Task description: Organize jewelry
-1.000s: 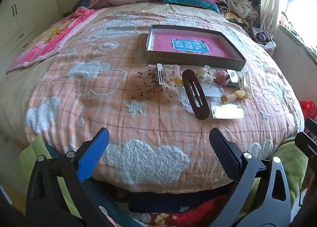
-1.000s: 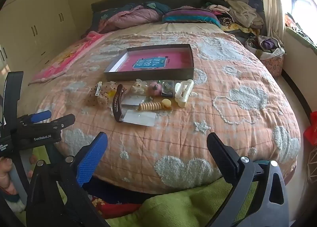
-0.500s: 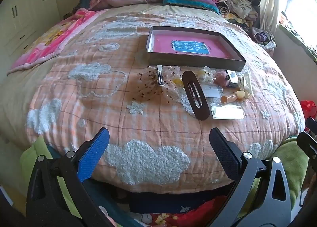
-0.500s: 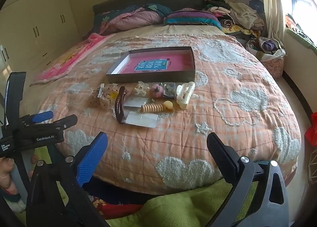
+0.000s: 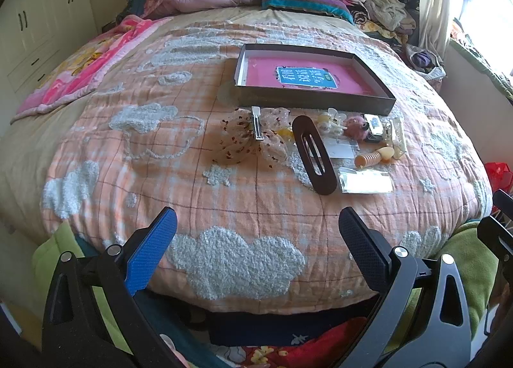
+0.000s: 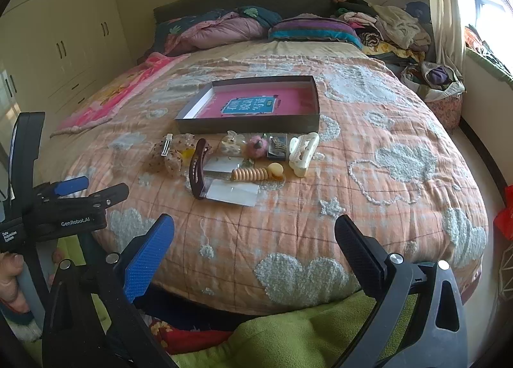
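Note:
A shallow dark box with a pink bottom point(image 5: 315, 101) point(image 6: 250, 122) lies on the bed. In front of it lie hair accessories: a dotted bow with a metal clip point(image 5: 256, 137) point(image 6: 171, 151), a long dark brown clip point(image 5: 312, 154) point(image 6: 197, 169), a white claw clip point(image 6: 303, 151), a pink ball point(image 5: 354, 125) point(image 6: 258, 146), a ridged tan clip point(image 5: 373, 156) point(image 6: 256, 173) and small clear packets point(image 5: 365, 182) point(image 6: 232, 193). My left gripper point(image 5: 256, 233) is open and empty at the bed's near edge. My right gripper point(image 6: 255, 239) is open and empty, also short of the items.
The orange quilt with cloud patches point(image 5: 234, 259) covers the bed. Pillows and piled clothes point(image 6: 384, 24) sit at the head. Cupboards point(image 6: 64, 47) stand at the left. The left gripper's body point(image 6: 64, 207) shows at the left of the right wrist view.
The right gripper has risen slightly and tilted, so the bed sits lower in its view. The left gripper has barely moved. Both stay open.

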Demonstrator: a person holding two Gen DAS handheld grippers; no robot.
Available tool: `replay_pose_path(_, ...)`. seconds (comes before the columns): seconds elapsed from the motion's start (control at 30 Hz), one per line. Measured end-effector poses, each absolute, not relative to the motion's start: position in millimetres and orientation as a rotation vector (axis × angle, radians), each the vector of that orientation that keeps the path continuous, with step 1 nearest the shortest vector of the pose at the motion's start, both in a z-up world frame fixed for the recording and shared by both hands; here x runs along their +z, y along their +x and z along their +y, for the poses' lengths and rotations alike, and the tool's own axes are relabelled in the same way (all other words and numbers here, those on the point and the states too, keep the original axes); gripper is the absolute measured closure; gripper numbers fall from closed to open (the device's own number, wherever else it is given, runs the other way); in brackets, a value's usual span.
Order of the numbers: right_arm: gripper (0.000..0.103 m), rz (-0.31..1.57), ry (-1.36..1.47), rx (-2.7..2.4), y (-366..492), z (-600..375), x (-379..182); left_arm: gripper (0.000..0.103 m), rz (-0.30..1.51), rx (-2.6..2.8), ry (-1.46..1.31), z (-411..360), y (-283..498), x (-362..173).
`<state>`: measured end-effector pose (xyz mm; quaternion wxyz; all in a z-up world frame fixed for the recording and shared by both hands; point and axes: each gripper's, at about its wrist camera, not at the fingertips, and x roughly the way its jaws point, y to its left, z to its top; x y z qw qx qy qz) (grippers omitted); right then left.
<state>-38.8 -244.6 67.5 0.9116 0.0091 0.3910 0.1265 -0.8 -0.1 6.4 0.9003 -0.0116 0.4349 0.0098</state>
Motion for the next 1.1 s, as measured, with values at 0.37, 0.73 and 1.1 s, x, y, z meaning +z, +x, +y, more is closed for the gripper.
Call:
replay_pose_path(0.37,0.004,0.807,0.015,0.268,-39.8,-243.7,67.9,0.008,0.898,0.018,-0.027,-0.3,-1.5,6.4)
replay_pose_path(0.73,0.004,0.806,0.014,0.273,-40.4,-242.5,67.3,0.008,0.893,0.014,-0.024,-2.7,-2.3,10.2)
replay_pose_path(1.1,0.004,0.805,0.014,0.274,-40.3,-242.2,67.5,0.008,0.891,0.014,-0.023,-3.6,-2.2,11.1)
